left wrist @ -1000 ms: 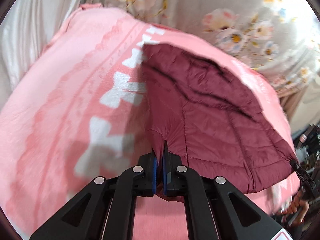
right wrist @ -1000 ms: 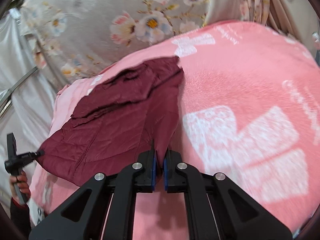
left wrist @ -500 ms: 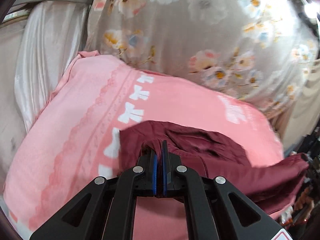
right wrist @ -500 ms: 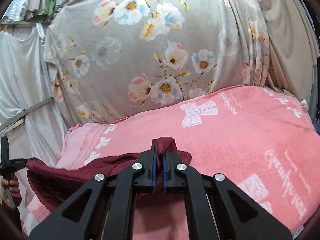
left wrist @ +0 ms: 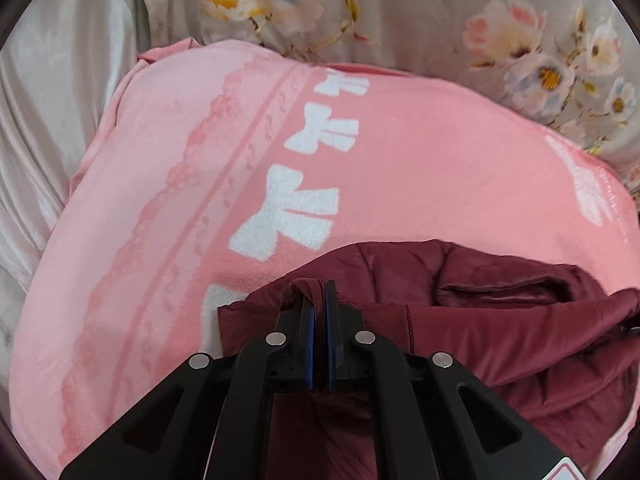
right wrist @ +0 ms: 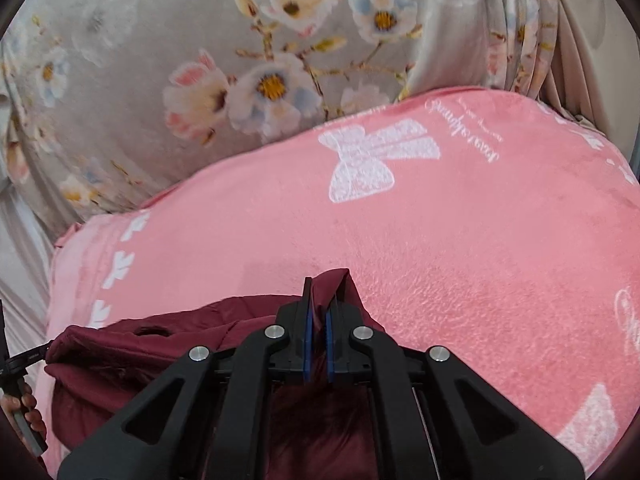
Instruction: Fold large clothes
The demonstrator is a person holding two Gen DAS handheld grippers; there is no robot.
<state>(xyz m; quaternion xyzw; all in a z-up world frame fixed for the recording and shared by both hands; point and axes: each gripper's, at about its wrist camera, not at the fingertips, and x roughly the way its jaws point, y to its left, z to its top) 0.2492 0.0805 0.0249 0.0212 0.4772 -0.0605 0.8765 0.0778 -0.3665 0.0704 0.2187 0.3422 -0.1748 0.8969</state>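
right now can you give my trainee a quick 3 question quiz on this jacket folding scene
1. True or false: both grippers are shut on fabric of the maroon jacket.
2. Multiple choice: what does the jacket lie on? A) a bare wooden table B) a pink blanket with white bows C) a tiled floor
3. Fill in: behind the blanket hangs a grey curtain printed with ____.

Key
1. True. The left gripper and the right gripper each pinch a fold of the jacket between closed jaws.
2. B
3. Flowers
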